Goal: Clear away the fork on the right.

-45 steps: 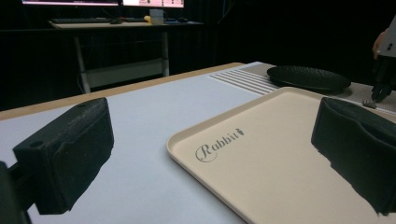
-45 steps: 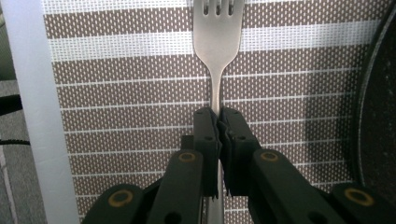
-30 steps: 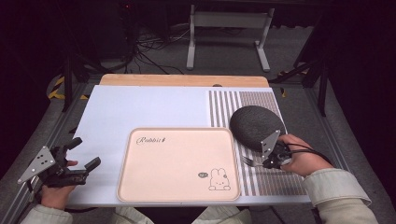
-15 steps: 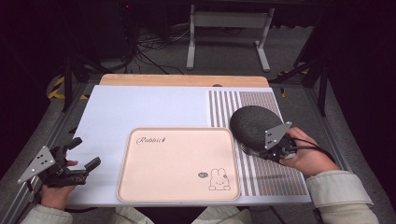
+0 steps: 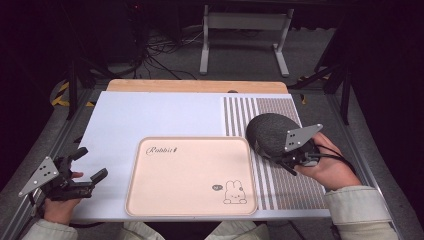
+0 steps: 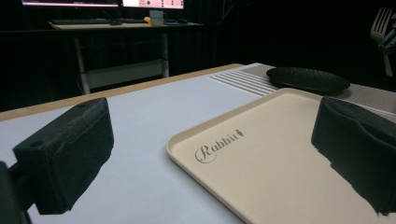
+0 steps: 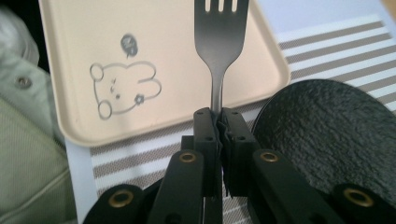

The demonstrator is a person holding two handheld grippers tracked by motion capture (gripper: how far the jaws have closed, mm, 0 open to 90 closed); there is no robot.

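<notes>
Fork held above the table's right edge
Right gripper (image 7: 219, 116) pinches the fork (image 7: 219, 42) beside the black plate (image 5: 270, 132); left gripper (image 5: 85, 175) rests spread by the tray (image 5: 150, 200).

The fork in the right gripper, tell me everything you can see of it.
The fork looks like dull grey metal, with a flat head, its tines running off the top of the right gripper view, and a slim neck. The right gripper is shut on its handle, holding it pointing away over the beige tray, beside the black plate.
</notes>
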